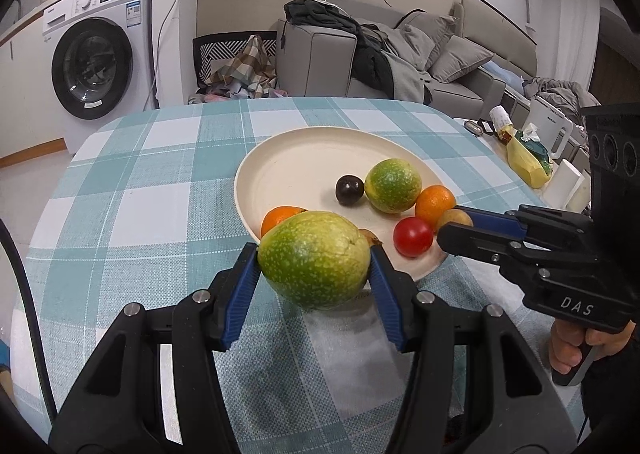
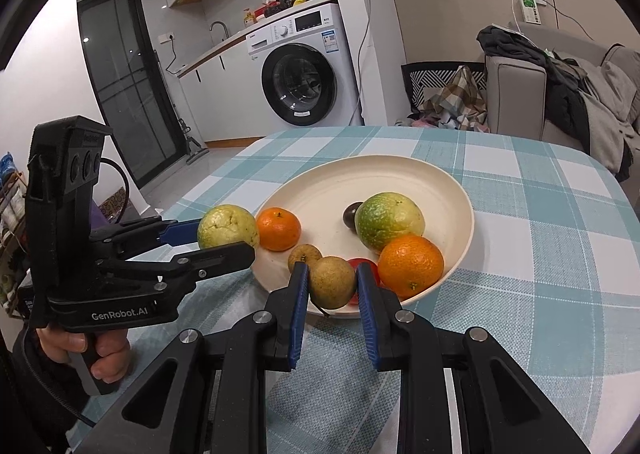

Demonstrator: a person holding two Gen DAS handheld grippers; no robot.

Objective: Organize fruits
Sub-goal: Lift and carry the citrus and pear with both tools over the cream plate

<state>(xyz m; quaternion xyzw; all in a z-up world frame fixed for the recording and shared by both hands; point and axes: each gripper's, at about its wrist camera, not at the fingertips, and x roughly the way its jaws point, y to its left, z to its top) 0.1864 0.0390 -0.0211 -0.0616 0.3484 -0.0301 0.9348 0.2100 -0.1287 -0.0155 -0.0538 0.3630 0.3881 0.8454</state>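
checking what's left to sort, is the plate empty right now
No, the plate already holds several fruits, among them a green fruit, an orange and a dark plum.

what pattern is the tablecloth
Teal, pale blue and white checks on the tablecloth; clearest in the left wrist view.
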